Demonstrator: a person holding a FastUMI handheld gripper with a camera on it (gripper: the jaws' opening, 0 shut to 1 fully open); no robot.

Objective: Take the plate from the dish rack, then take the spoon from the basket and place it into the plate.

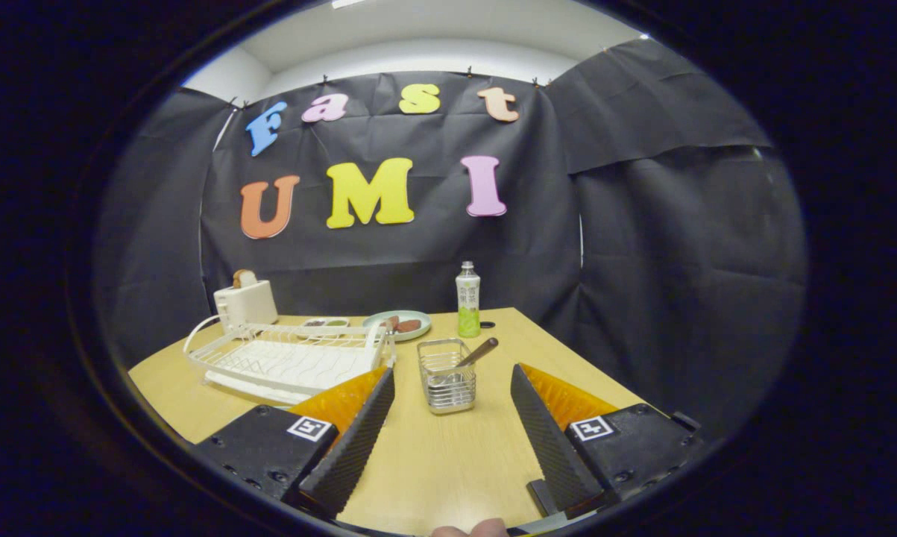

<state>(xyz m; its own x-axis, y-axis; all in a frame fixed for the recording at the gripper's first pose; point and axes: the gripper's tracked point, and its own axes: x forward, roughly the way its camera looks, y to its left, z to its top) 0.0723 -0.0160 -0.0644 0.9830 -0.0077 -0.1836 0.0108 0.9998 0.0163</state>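
The gripper (452, 388) is standing with its fingers spread wide apart, holding nothing; bare table (448, 455) is showing between them. Each finger block is carrying a small square black-and-white marker; no words are legible on them.

The wire basket (447, 377) is sitting on the table just ahead of the fingers, roughly between their tips. The spoon (476, 352) is leaning in it, its brown handle tilting up and away over the rim.

The white dish rack (291, 358) is lying beside the basket, partly behind one fingertip. The plate (407, 322) is resting on the table beyond the rack, bearing brownish food items.

A green-labelled bottle (468, 300) is standing upright beyond the basket; its print is too small to read. A pale toaster (246, 301) is standing behind the rack.
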